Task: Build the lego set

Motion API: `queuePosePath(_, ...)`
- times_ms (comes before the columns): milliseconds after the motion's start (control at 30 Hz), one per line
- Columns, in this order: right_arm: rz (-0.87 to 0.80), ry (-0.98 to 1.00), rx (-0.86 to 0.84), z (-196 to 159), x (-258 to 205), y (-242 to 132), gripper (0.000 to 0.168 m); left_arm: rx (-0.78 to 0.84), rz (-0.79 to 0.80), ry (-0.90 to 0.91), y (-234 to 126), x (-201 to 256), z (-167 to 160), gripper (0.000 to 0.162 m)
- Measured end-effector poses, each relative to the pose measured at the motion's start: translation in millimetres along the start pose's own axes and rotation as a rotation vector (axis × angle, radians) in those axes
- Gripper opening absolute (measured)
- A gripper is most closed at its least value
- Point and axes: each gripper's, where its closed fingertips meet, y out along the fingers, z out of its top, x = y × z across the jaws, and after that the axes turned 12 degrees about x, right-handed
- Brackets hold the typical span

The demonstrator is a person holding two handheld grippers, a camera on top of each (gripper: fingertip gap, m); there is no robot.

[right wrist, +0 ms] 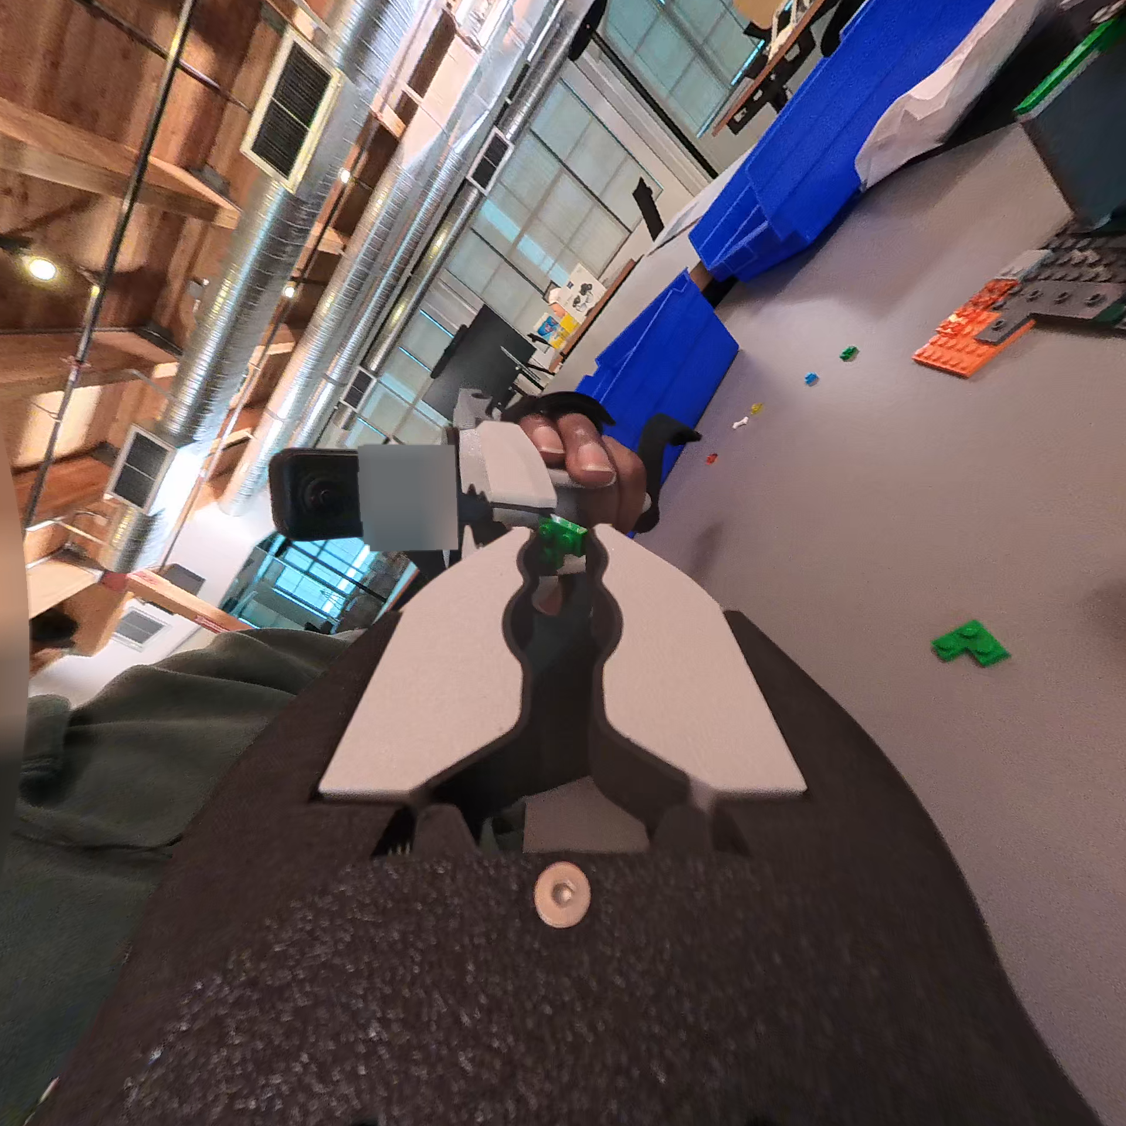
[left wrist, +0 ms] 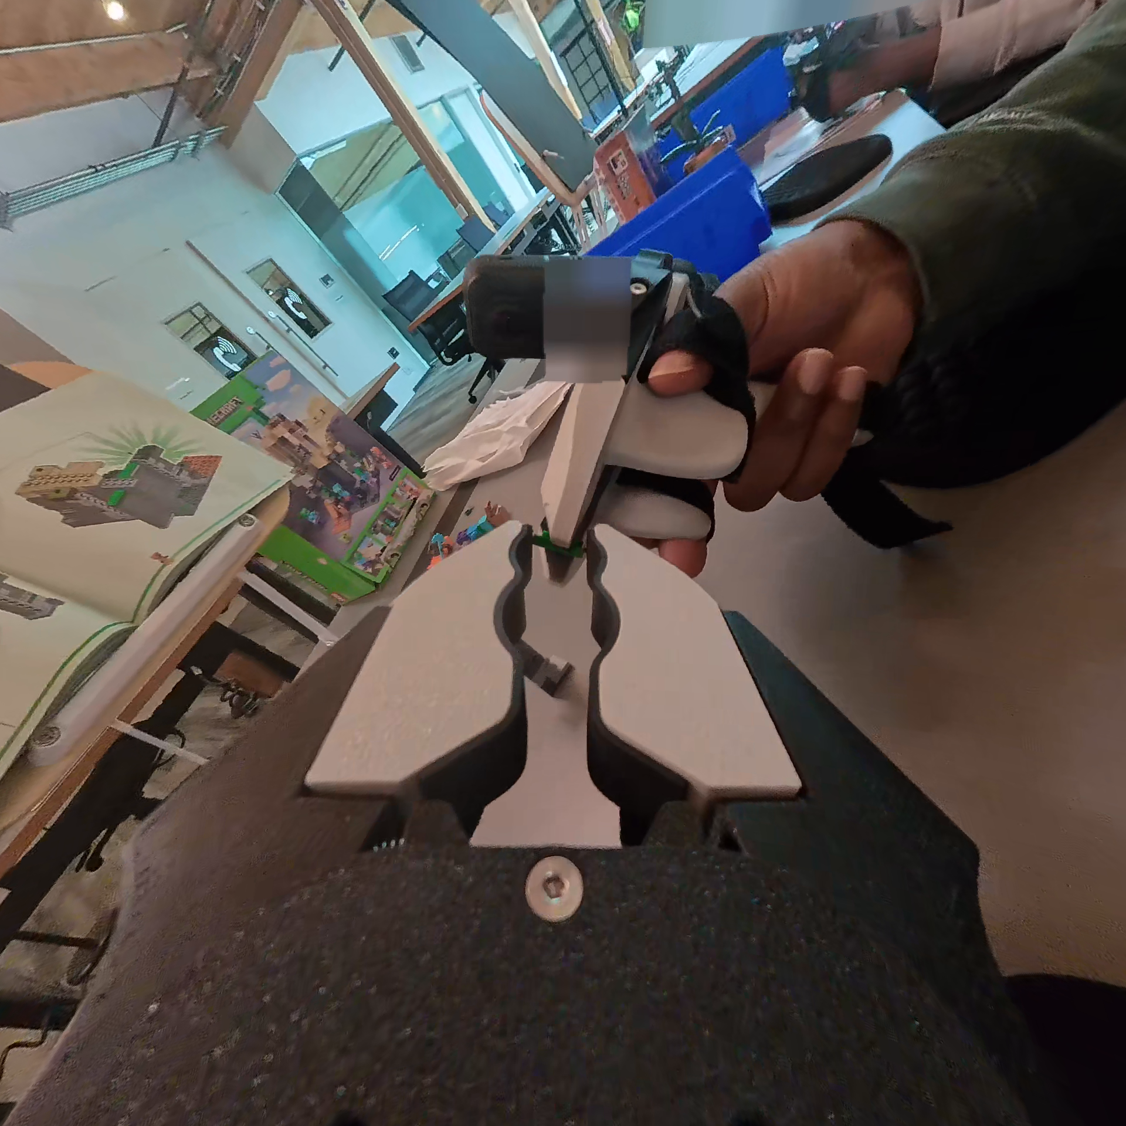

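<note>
Two pairs of tongs, tip to tip over one tiny piece. Nearest in the left wrist view: left gripper (left wrist: 557,548), jaws drawn narrow, green plate (left wrist: 557,544) lodged right at the tips, centre of frame, long axis lying across the gap. Lower in that same gap, a small grey brick (left wrist: 551,670), held or lying beyond, hard to say.

Over to the right wrist view, same story: right gripper (right wrist: 559,545) narrow as well, plate dead ahead at its tips. No reach needed, then, and neither hand nearer. True grip on either side: impossible to tell.

Handover or mid-air regrip, by the look of it, so all down to keeping the two pairs square across that short plate.

Farther out on the grey table (right wrist: 853,548), right of frame, a green corner plate (right wrist: 969,649). Then scattered small bits. Then the orange and dark grey build (right wrist: 969,341) at upper right, blue bins (right wrist: 664,359) beyond.
</note>
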Motion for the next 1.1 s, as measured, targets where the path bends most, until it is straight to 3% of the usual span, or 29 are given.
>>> queuePosePath(333,0.111,-0.093,-0.027,3,-19,-5,0.010,0.112,-0.017,-0.175,-8,1,8,0.015)
queuePosePath(667,0.031,-0.257,-0.153,-11,-3,-11,0.012,0.066,-0.071,-0.221,-5,16,-5,0.015)
queuePosePath(800,-0.035,-0.292,-0.200,-15,10,-15,0.004,0.014,-0.077,-0.224,-4,18,-16,0.015)
queuePosePath(1100,-0.410,-0.284,-0.511,-26,110,-58,0.004,-0.116,0.013,-0.258,-9,3,-53,0.011)
